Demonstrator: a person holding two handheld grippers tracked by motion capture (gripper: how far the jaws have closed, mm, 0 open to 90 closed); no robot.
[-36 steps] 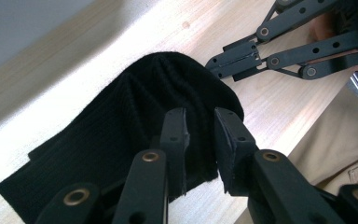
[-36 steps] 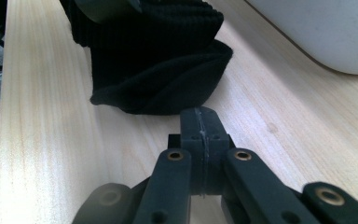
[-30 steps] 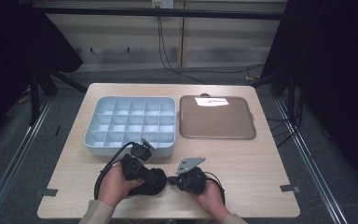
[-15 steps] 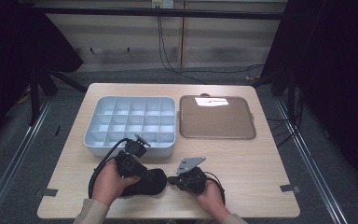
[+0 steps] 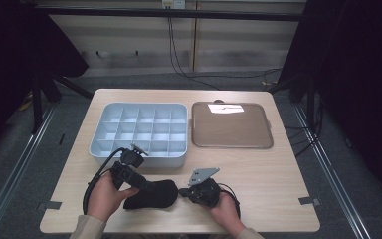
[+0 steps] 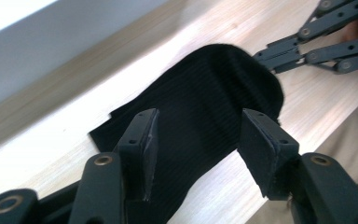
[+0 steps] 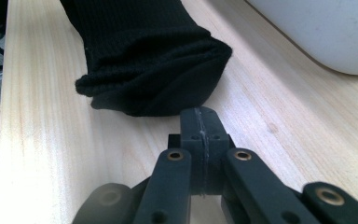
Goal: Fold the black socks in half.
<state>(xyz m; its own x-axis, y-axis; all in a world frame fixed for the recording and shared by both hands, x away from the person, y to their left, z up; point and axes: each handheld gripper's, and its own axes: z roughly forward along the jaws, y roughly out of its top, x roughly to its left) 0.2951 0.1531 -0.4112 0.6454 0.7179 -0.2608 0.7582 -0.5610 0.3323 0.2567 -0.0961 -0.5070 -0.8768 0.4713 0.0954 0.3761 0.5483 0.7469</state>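
A folded black sock (image 5: pixel 154 195) lies on the wooden table near its front edge, between the two hands. My left gripper (image 5: pixel 147 186) hangs over the sock's left part. In the left gripper view its jaws stand open (image 6: pixel 198 135) on either side of the ribbed sock (image 6: pixel 205 98), with nothing held. My right gripper (image 5: pixel 183 191) points left at the sock's right end. In the right gripper view its jaws are shut (image 7: pixel 200 119), with nothing between them, right at the sock's rounded folded end (image 7: pixel 154 70).
A pale blue organizer box (image 5: pixel 129 158) with several compartments stands behind the left hand. A flat brown tray (image 5: pixel 231 127) lies to its right. Bare wood (image 5: pixel 278 189) stretches right of the right hand. The table's front edge is close to both hands.
My left hand and gripper have shifted a little to the left, so more of the sock shows. The right gripper has stayed where it was.
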